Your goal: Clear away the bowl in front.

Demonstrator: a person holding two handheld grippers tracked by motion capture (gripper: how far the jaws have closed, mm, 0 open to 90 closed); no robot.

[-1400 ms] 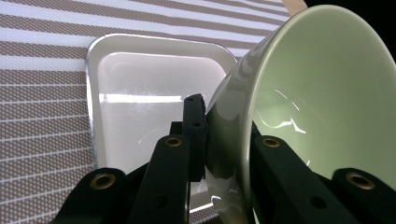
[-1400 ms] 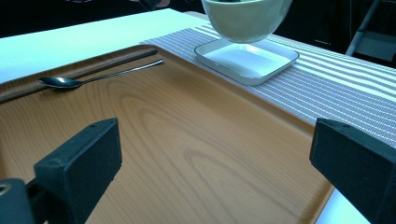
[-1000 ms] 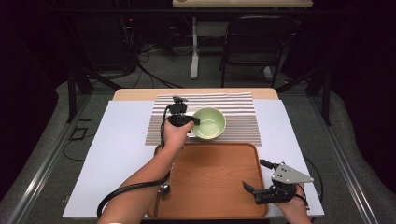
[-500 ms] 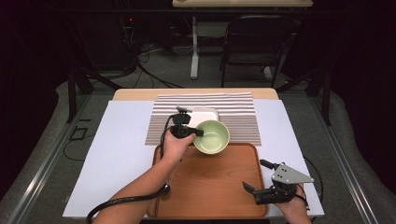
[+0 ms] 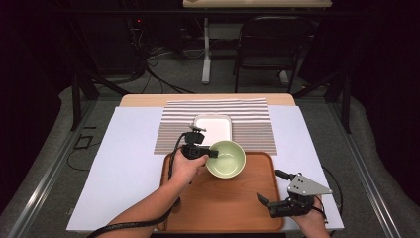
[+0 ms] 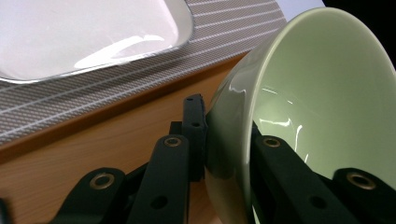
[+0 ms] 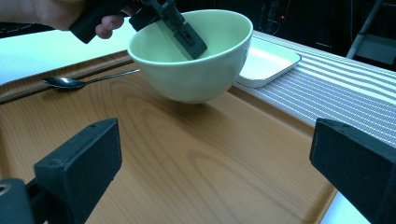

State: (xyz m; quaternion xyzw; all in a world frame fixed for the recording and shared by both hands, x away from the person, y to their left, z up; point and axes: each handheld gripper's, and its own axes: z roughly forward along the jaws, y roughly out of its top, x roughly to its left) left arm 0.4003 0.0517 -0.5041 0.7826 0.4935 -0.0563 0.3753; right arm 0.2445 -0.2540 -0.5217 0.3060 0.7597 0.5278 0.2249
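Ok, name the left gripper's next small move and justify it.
Probably lower it: the left gripper pinches the wall of the green bowl, one jaw inside, one outside, and the bowl hangs tilted just above the wooden tray, near its far edge.

A glossy glazed green bowl (image 5: 226, 158), a wood-grain tray (image 5: 237, 208), a woven striped cloth mat (image 5: 252, 119).

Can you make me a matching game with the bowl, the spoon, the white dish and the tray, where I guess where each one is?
Things:
1. green bowl
2. spoon
3. white dish
4. wooden tray

Places:
A. on the striped mat
B. lying on the tray
C. pinched by its rim in the left gripper
D. on the white sheet, nearest the person

Pairs: 1-C, 2-B, 3-A, 4-D
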